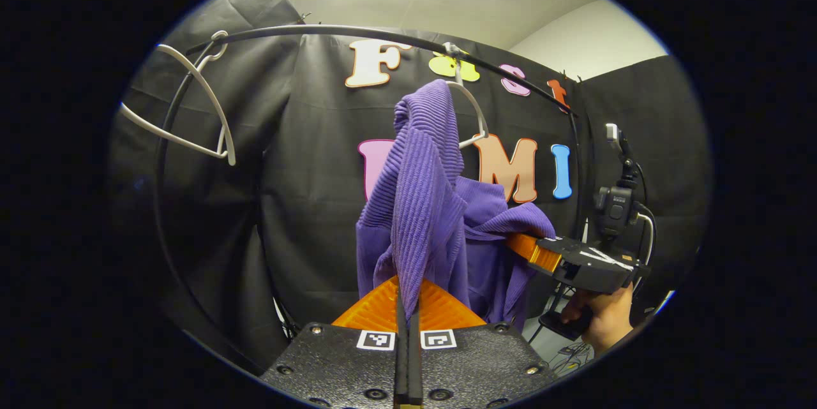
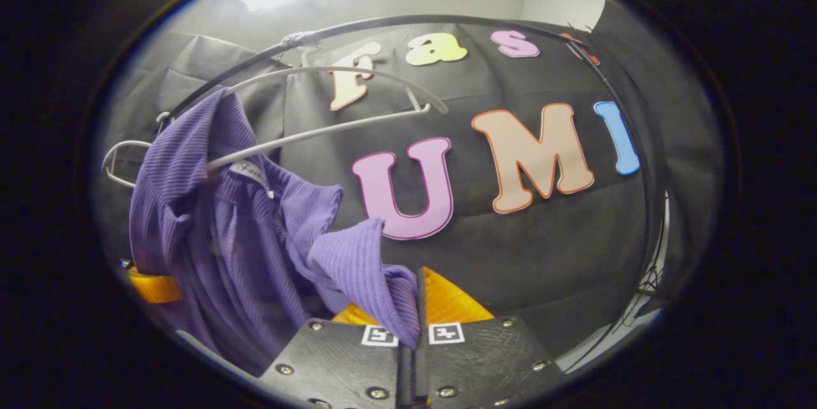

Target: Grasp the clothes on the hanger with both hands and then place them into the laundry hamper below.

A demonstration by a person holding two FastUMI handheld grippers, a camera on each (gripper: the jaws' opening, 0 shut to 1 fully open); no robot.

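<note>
a purple ribbed sweater (image 1: pixel 434 205) hangs off one end of a white hanger (image 2: pixel 332 109) under the black curved rail (image 1: pixel 357 32). below the hanger, the left gripper (image 1: pixel 406 307) and right gripper (image 2: pixel 415 319) each pinch a fold of sweater.

A black curved rail (image 1: pixel 357 30) carries two white hangers, one (image 1: pixel 473 117) holding purple clothes (image 1: pixel 427 205).
</note>
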